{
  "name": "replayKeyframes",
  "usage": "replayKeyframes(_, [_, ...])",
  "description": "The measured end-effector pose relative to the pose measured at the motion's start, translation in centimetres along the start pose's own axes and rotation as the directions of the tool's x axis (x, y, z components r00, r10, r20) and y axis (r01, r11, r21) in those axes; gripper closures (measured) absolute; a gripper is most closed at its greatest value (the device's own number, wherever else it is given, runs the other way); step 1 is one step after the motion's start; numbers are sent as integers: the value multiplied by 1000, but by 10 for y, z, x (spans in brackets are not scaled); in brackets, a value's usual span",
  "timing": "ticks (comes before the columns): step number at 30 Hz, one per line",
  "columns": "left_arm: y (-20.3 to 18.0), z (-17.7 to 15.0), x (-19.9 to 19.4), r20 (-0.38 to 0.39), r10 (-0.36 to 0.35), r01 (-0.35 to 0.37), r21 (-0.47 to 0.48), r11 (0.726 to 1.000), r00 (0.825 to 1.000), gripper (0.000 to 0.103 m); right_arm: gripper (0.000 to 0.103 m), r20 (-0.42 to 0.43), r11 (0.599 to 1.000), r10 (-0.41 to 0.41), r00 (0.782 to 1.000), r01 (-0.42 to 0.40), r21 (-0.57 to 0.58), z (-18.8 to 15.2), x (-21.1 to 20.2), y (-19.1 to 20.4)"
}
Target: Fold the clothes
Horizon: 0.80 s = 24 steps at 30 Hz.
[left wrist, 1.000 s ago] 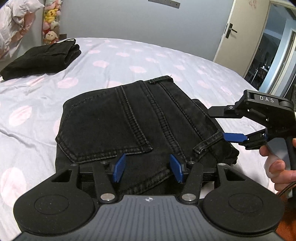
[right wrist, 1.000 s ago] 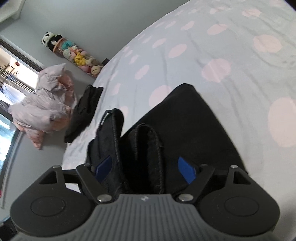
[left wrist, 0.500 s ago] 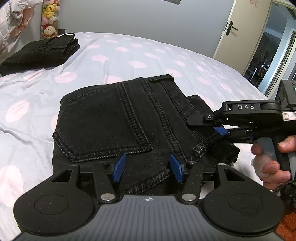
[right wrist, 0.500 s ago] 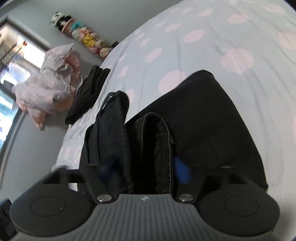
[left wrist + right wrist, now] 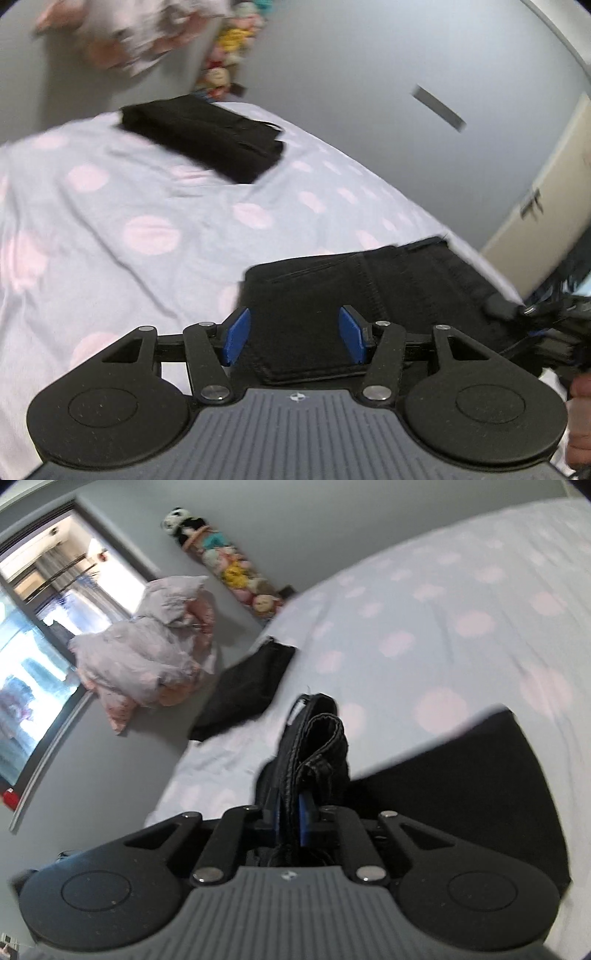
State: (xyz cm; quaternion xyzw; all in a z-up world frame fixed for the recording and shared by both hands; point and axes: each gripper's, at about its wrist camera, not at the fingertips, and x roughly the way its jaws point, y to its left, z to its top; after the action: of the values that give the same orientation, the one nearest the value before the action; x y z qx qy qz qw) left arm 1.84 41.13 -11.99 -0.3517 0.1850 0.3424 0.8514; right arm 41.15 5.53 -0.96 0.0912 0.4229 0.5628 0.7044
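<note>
**Jeans could slip or come unfolded**

While the big bed holds them, the folded black jeans lie at 5 o'clock in the left view, and a finished pile sits at 11. The right gripper pinches only a thin waistband edge; heavy cloth may slide out. The left gripper hangs open above the jeans, holding nothing, so folds could flop apart.
</note>
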Motion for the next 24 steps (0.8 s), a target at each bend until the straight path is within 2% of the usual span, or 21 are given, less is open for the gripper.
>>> replayKeyframes(2, [5, 2, -2, 15, 5, -4, -28, 1000, 1000, 41, 92, 6, 998, 18, 1000, -18, -59, 12, -2, 31])
replayKeyframes(6, [4, 2, -6, 35, -15, 15, -14, 1000, 999, 41, 93, 33, 989, 54, 998, -48, -140, 34, -10, 79])
replayKeyframes(10, [-4, 1, -2, 32, -69, 68, 28, 997, 997, 41, 93, 118, 982, 50, 992, -28, -185, 52, -34, 89])
replayKeyframes(14, [-23, -4, 7, -4, -146, 145, 122, 982, 989, 42, 93, 185, 994, -22, 982, 41, -104, 57, -57, 46])
replayKeyframes(19, [-57, -22, 23, -86, -206, 223, 286, 932, 975, 48, 93, 228, 988, -146, 963, 129, 85, 43, -78, -42])
replayKeyframes(21, [-69, -32, 33, -126, -189, 222, 352, 909, 974, 50, 93, 206, 972, -196, 959, 161, 171, 28, -77, -79])
replayKeyframes(24, [-80, -46, 49, -181, -118, 187, 435, 881, 976, 56, 93, 153, 940, -241, 958, 192, 281, 3, -67, -125])
